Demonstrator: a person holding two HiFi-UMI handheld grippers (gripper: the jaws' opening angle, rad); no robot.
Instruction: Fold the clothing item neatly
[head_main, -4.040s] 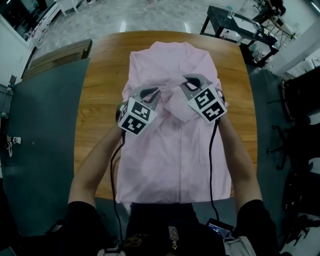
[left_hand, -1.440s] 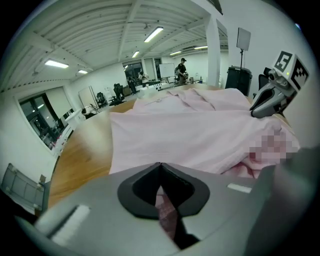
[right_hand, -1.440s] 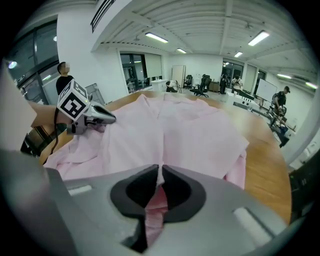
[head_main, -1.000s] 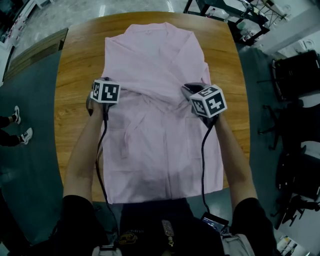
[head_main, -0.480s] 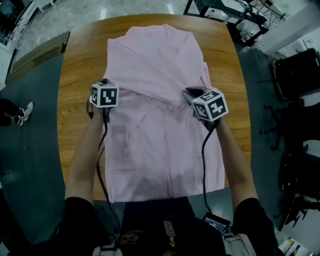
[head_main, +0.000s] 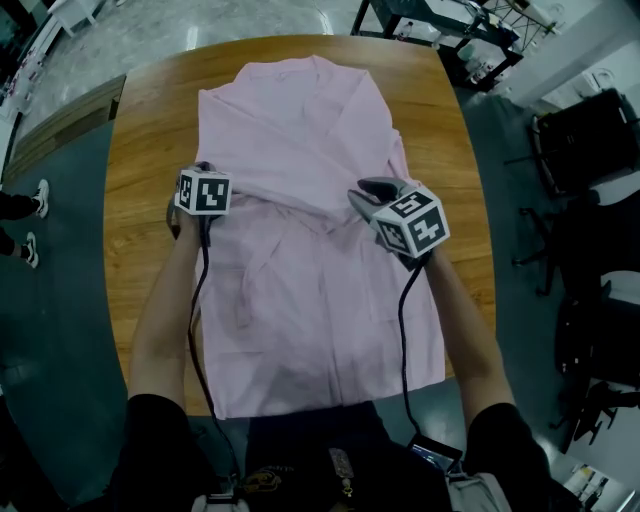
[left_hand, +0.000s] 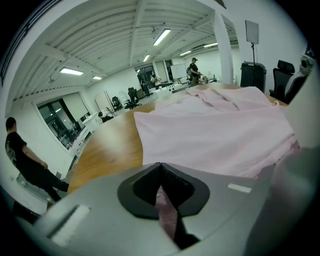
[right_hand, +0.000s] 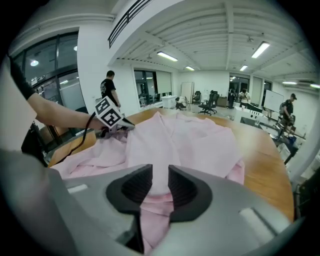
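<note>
- Closest to me, the hem of the pink shirt (head_main: 320, 330) is sitting at the near edge of the wooden worktop (head_main: 145, 130), and it looks like it's hanging over a little. The shirt is lying flat, running lengthwise away from me with the collar at the far end.
- The right tongs (head_main: 366, 189) are hovering at the shirt's right edge, about halfway up. Their jaws have just been opening. In the right gripper view (right_hand: 160, 181) they're standing apart with pink cloth showing in the gap, but the pads aren't pressing on it. So I'm reading this as letting go.
- The left tongs (head_main: 202, 167) are staying clamped at the opposite edge. In the left gripper view (left_hand: 160, 167) the jaws are pinching a strip of the pink fabric.
- A few seconds back both tongs were working close together over the middle of the shirt. Now they're spread out to the two sides, and a sleeve-like fold is lying slantwise across the chest.
- My guess is the sleeve tuck is getting finished, and the lengthwise or bottom-to-top folds are still waiting.
- Writing-wise there's nothing readable. The cubes on the tongs are only showing black-and-white square markers, and the shirt isn't showing any brand or label.
- Farther out, office chairs and desks are surrounding the worktop, and people are standing in the background.
</note>
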